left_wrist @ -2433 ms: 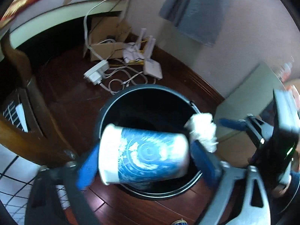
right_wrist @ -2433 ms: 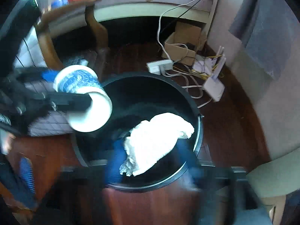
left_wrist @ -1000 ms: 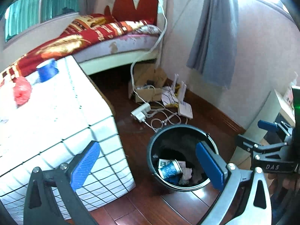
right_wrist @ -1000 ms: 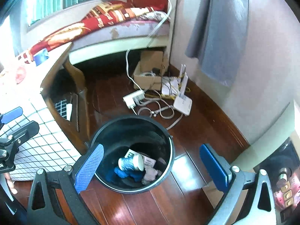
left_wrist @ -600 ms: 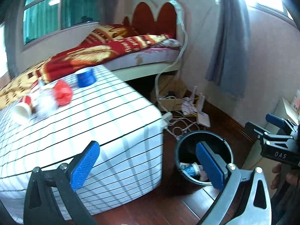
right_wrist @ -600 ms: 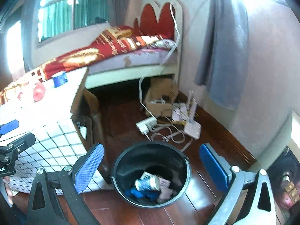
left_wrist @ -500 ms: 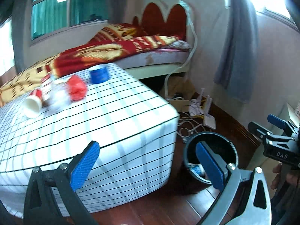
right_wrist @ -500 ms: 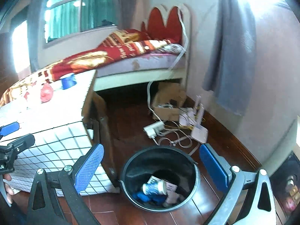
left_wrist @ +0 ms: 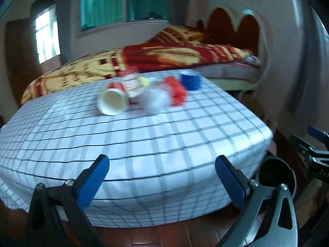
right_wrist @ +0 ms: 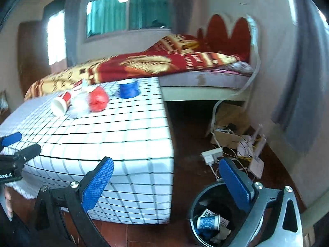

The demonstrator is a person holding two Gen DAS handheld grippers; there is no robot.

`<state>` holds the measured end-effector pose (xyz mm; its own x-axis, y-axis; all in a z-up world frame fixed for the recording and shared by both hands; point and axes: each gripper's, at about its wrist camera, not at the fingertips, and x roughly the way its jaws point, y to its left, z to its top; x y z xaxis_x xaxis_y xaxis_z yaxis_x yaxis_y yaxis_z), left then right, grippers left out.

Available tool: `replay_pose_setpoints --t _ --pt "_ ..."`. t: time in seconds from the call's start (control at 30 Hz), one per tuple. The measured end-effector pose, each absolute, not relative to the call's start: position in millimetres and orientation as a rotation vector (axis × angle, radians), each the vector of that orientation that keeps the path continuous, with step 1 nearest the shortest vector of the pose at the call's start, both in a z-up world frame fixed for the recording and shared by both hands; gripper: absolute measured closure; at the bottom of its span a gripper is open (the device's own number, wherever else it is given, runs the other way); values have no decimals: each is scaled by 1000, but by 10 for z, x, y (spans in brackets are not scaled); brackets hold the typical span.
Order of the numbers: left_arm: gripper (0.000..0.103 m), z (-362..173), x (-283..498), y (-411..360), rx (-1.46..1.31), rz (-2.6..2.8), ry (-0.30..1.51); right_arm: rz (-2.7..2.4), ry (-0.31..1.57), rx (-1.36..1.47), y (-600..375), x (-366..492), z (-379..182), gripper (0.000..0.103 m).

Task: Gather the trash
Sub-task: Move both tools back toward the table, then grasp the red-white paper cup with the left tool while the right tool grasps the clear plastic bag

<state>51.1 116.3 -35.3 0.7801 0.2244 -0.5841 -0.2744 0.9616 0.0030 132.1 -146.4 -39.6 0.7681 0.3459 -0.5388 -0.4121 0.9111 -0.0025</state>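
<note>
Facing the table in its white checked cloth (left_wrist: pixel 144 140), the left gripper (left_wrist: pixel 162 177) has its 2 blue-padded fingers spread wide with nothing between them; the right gripper (right_wrist: pixel 170 181) is spread just as wide and equally empty, hanging above the floor between the table's corner and the black trash bin (right_wrist: pixel 197 203). On the far part of the tabletop lies a cluster of trash: a red paper cup (left_wrist: pixel 113 99) on its side with its white mouth toward the camera, a blurred whitish wad (left_wrist: pixel 156 100) beside it, a red crumpled piece (left_wrist: pixel 177 91), and a blue cup (left_wrist: pixel 190 80) standing nearest the bed (left_wrist: pixel 164 55); inside the bin lie a blue-patterned cup (right_wrist: pixel 208 222) on its side and some scraps.
</note>
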Motion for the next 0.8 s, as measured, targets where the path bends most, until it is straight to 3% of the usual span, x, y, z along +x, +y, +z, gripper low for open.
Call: replay_pose_setpoints --t 0.13,0.33,0.53,0.73,0.8 --pt "0 -410 590 1594 -114 342 685 500 539 -134 -1028 1379 -270 0" --pt "1 -327 667 2094 -178 385 618 633 565 -173 -273 1688 -206 1" --pt "4 -310 949 2363 -174 413 590 738 638 -196 481 2093 -301 15" --pt "8 -381 1327 2600 -202 379 615 777 709 -274 977 2439 -542 23" --pt "8 -400 1459 2638 -215 360 622 787 730 -291 1081 2579 -611 30"
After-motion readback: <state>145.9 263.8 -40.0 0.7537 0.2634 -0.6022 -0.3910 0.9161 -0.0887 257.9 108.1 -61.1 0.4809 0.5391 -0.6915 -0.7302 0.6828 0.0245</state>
